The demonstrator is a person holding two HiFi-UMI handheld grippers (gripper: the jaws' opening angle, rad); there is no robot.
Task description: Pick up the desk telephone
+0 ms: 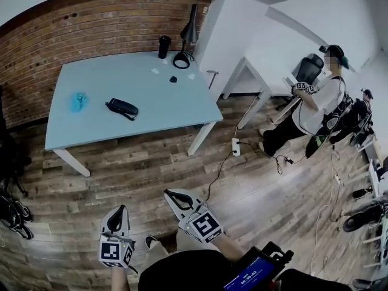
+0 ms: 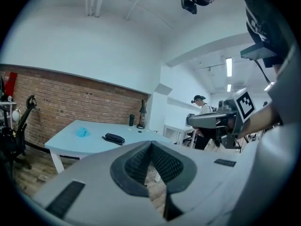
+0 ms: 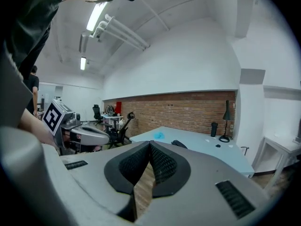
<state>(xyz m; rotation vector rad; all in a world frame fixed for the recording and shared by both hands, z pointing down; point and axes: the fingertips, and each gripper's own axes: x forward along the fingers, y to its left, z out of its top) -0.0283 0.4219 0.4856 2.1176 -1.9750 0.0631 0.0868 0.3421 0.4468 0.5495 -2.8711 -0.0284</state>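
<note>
The black desk telephone point(image 1: 122, 107) lies near the middle of a light blue table point(image 1: 91, 132), far ahead of both grippers. The left gripper view shows it small on the tabletop point(image 2: 114, 138), and the right gripper view shows it past the jaw tips point(image 3: 179, 144). My left gripper point(image 1: 119, 211) and right gripper point(image 1: 173, 196) hang over the wooden floor, well short of the table. Each one's jaws meet at the tips with nothing between them. From the left gripper view the right gripper point(image 2: 221, 119) is seen off to the side.
On the table are a blue crumpled thing point(image 1: 77, 101), a black cup point(image 1: 163, 46) and a black lamp point(image 1: 188, 32) at the far edge. A power strip point(image 1: 235, 146) and cables lie on the floor. A person point(image 1: 315, 102) stands by a white desk at right.
</note>
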